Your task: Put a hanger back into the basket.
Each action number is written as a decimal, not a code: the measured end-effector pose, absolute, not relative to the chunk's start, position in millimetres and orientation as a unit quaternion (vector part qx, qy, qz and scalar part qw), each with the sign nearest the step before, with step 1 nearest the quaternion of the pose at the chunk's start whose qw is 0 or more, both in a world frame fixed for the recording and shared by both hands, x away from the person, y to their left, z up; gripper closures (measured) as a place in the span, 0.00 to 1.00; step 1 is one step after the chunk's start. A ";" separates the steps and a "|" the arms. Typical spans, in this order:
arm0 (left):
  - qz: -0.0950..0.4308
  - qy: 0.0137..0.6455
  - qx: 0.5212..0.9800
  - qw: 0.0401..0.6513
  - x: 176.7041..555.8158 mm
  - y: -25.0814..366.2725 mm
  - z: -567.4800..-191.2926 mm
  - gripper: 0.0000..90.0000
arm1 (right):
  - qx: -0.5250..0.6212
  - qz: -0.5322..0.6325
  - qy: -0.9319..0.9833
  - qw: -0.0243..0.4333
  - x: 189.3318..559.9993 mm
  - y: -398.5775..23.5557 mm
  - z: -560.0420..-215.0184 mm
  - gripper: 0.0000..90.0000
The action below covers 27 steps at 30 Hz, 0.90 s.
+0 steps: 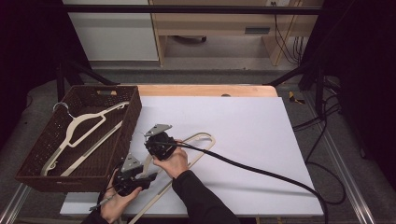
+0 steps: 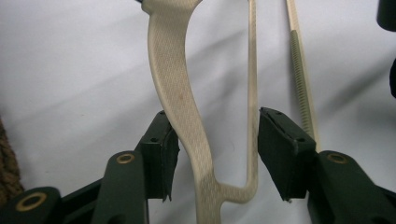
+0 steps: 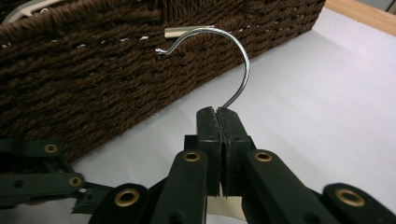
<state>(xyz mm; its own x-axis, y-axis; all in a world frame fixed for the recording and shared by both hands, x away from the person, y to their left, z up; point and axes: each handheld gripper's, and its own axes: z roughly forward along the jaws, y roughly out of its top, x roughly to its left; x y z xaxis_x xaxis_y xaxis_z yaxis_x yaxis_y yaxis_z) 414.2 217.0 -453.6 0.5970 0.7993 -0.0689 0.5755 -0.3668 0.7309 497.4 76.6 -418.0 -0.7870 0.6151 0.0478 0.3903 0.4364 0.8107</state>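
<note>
Cream hanger (image 1: 196, 144) lies on the white bench (image 1: 261, 140), just beside the brown woven basket (image 1: 128, 135). Right gripper (image 3: 219, 116) fingers clamped tight on the neck of its metal hook (image 3: 233, 60). Left gripper (image 2: 215, 154) fingers half-wide, straddling the hanger's arm (image 2: 180, 93); one pad touches it, the other stands off. A second hanger (image 1: 84, 133) lies in the basket.

Basket (image 1: 131, 122) wall stands just left of both grippers, blocks leftward travel. Hanger (image 1: 198, 140) on sheet (image 1: 247, 140) lies under hands. Cable (image 1: 261, 171) crosses sheet diagonally toward right front corner. Right and far parts of sheet open. Basket interior partly occupied by second hanger (image 1: 79, 128).
</note>
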 end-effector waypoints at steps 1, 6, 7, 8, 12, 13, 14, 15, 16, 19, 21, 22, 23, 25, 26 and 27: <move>0.146 0.426 0.811 0.374 414.7 216.9 -453.2 0.55 | 0.302 0.441 0.835 0.128 496.6 75.9 -417.0 0.99; 0.118 0.440 0.800 0.391 416.6 219.9 -449.2 0.60 | 0.296 0.449 0.833 0.127 495.6 70.4 -413.9 0.99; 0.115 0.441 0.799 0.392 416.5 219.9 -448.1 0.61 | 0.292 0.451 0.834 0.127 495.1 69.0 -413.1 0.99; 0.112 0.443 0.797 0.396 416.4 220.5 -446.6 0.62 | 0.288 0.453 0.834 0.126 494.8 67.6 -412.2 0.99; 0.103 0.444 0.791 0.407 415.1 220.9 -443.1 0.75 | 0.283 0.459 0.833 0.125 492.1 61.3 -408.8 0.99; 0.100 0.444 0.791 0.410 414.5 220.5 -442.4 0.79 | 0.280 0.463 0.832 0.126 491.5 60.0 -408.4 0.99; 0.101 0.443 0.791 0.410 413.7 219.7 -441.5 0.81 | 0.281 0.463 0.831 0.126 490.8 59.2 -408.0 0.99; 0.099 0.441 0.791 0.412 413.0 218.8 -440.8 0.82 | 0.281 0.463 0.831 0.125 489.9 57.7 -407.3 0.99; 0.100 0.442 0.790 0.413 412.3 217.8 -440.2 0.83 | 0.280 0.466 0.830 0.124 489.6 56.4 -407.2 0.99; 0.101 0.445 0.787 0.415 411.0 216.6 -438.4 0.84 | 0.280 0.473 0.826 0.124 486.9 51.8 -405.2 0.99; 0.096 0.447 0.786 0.416 410.7 217.3 -437.3 0.86 | 0.277 0.475 0.825 0.128 484.4 49.0 -401.9 0.99; 0.094 0.449 0.783 0.420 410.7 217.6 -437.1 0.87 | 0.276 0.475 0.825 0.130 483.3 47.9 -400.5 0.98; 0.087 0.451 0.781 0.424 410.3 218.4 -435.6 0.88 | 0.275 0.476 0.825 0.132 482.1 46.6 -398.6 0.98; 0.087 0.452 0.778 0.427 409.1 217.7 -433.3 0.89 | 0.274 0.480 0.823 0.133 479.4 43.3 -394.9 0.98; 0.093 0.453 0.775 0.430 407.9 217.3 -432.1 0.90 | 0.273 0.483 0.821 0.133 478.5 41.1 -393.0 0.97; 0.093 0.452 0.776 0.430 407.1 217.3 -430.4 0.90 | 0.273 0.489 0.818 0.131 477.4 38.4 -391.1 0.96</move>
